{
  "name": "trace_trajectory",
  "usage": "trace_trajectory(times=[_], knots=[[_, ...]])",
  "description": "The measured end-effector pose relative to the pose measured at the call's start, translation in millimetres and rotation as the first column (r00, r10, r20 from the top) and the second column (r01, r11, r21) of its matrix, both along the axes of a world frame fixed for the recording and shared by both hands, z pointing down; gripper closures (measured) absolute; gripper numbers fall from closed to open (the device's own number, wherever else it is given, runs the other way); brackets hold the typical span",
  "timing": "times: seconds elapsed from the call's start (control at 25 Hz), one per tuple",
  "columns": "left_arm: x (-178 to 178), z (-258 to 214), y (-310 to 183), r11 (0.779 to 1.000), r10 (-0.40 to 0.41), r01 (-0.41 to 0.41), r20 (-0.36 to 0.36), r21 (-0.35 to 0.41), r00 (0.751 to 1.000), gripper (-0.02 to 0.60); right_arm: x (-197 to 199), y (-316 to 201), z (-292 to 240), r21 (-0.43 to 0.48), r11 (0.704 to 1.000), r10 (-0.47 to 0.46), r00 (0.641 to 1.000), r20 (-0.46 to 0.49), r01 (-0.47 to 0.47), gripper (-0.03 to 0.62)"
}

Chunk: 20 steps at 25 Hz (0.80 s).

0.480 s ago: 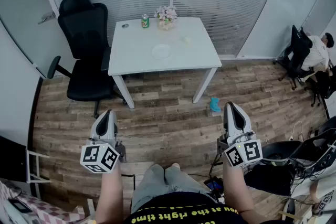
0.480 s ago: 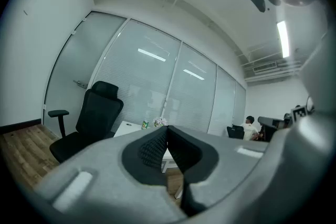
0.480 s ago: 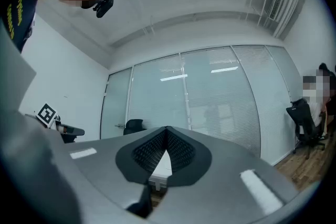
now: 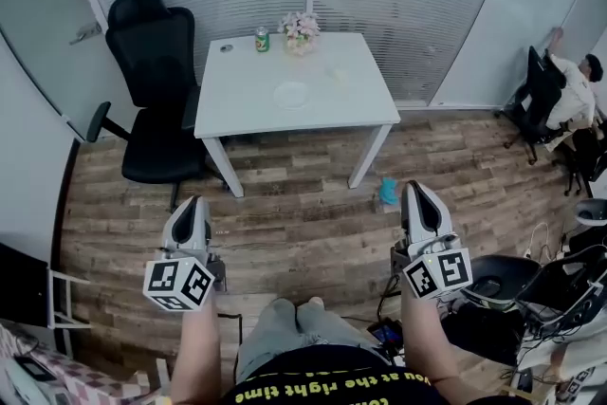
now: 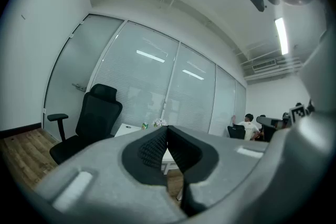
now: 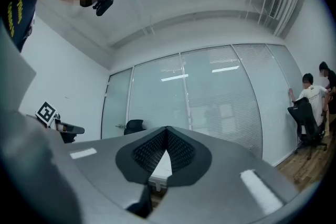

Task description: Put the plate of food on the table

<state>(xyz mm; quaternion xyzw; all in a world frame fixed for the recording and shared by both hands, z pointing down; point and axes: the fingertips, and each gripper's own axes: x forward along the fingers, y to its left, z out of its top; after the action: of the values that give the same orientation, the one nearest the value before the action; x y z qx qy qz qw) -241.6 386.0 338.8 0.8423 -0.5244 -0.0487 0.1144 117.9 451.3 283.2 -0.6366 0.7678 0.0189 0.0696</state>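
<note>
1. Left gripper (image 4: pixel 195 202): jaws closed tip to tip in the left gripper view, with nothing between them.
2. Right gripper (image 4: pixel 418 189): same, jaws pressed together and empty.
3. I've got both held low in front of me, side by side over the wood floor (image 4: pixel 303 213) and well apart from the white table (image 4: pixel 351 104).
4. Plate (image 4: pixel 292 93) sits on the table top, about mid-width and nearer my edge than the far one. It's pale and small in the head view, so I can't tell what's on it.
5. Along the table's far edge is a green can (image 4: pixel 263 39) with a bunch of flowers (image 4: pixel 301 29) near it on the view's right. A small dark round item (image 4: pixel 226 46) lies to the can's left.
6. Black office chair (image 4: pixel 152 81) stands close against the table's left side.
7. Blue object (image 4: pixel 389 191) lies on the floor near the table's right front leg, just ahead of the right gripper.
8. Person (image 4: pixel 572 90) is seated at the far right, one arm raised to the wall.
</note>
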Motion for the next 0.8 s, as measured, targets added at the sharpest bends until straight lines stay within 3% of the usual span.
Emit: trace_trajectory(times=[0.8], knots=[[55.6,-16.7,4.9,0.998,-0.036,0.035,0.002,0.052,0.999,0.581,39.5,-20.7,3.9,0.022,0.994,-0.106,0.992,0.061,0.105,0.590]])
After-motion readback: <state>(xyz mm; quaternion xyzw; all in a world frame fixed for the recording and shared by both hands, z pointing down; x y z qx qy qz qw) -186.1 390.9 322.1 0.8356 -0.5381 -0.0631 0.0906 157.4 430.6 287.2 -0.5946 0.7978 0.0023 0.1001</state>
